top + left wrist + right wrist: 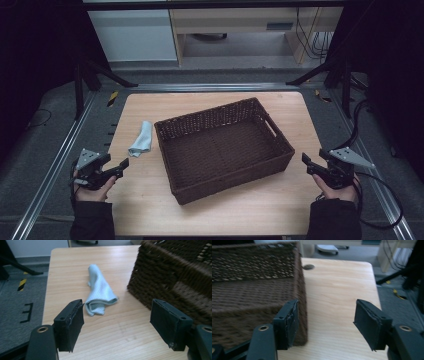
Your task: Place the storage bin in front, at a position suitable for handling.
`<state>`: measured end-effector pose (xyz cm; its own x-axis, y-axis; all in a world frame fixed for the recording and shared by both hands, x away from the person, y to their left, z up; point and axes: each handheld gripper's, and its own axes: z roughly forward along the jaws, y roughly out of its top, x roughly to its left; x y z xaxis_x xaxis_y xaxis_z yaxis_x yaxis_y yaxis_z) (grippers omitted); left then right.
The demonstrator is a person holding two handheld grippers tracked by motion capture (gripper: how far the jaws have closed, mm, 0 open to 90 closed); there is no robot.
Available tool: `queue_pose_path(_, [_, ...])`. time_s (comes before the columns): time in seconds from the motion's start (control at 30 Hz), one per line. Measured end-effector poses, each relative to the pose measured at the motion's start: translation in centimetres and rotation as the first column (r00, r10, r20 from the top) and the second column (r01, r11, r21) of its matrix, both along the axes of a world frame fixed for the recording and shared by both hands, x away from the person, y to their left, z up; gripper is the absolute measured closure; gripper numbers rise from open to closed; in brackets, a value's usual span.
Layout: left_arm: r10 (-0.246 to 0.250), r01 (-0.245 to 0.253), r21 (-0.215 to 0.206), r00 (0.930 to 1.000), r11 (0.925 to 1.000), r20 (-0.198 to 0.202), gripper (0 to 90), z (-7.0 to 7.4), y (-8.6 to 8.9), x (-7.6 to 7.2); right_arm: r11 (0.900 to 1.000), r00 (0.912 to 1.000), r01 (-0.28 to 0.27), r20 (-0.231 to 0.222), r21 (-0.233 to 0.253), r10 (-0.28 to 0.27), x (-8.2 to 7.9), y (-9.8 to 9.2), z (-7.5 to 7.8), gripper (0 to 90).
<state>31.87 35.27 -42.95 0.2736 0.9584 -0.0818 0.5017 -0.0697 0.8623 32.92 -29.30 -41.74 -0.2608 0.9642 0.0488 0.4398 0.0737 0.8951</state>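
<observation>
An empty dark brown wicker basket [235,175] stands slightly turned in the middle of the wooden table [270,212]. A folded light blue cloth [141,138] lies just left of it. My left gripper [121,167] hovers over the table's left edge, open and holding nothing. In the left gripper view, the cloth [100,290] lies just beyond my left gripper [117,322], with the basket's corner [175,275] to the right. My right gripper [306,163] is open by the table's right edge. In the right gripper view, the basket's wall [254,290] lies beside the left jaw of my right gripper [327,320].
Metal rails [50,175] run along both sides of the table. Black stand legs [107,72] and a pale desk [235,25] lie behind it. Cables [380,185] trail at the right. A small round disc [308,266] is set in the tabletop beyond the basket.
</observation>
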Motion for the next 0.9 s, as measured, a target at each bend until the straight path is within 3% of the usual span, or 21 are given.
queue_pose_path(0.23, [-0.030,0.030,-0.001,0.9993,0.9996,0.022,26.8,0.9,-1.2,-0.1,0.999,0.9985,-0.041,0.035,0.005,0.041,0.5,1.0,1.6,42.4])
queue_pose_path(0.4, [-0.050,0.050,0.026,0.9985,0.9984,0.021,28.5,1.6,-2.8,0.7,0.997,0.9968,-0.077,0.018,-0.026,0.078,1.8,2.1,1.8,48.2])
queue_pose_path(0.53, [-0.062,0.061,0.021,0.9975,0.9979,0.033,31.9,2.0,-3.7,1.0,0.995,0.9950,-0.099,0.011,-0.027,0.099,2.9,2.7,1.8,53.5])
queue_pose_path(0.6, [-0.072,0.072,0.021,0.9965,0.9972,0.041,33.0,2.2,-4.3,1.2,0.992,0.9937,-0.112,-0.006,-0.051,0.112,3.9,3.4,1.7,56.6])
queue_pose_path(0.9, [-0.140,0.140,0.016,0.9894,0.9901,0.039,34.6,2.5,-7.9,2.1,0.990,0.9935,-0.111,-0.038,-0.092,0.108,5.2,4.0,0.8,68.9])
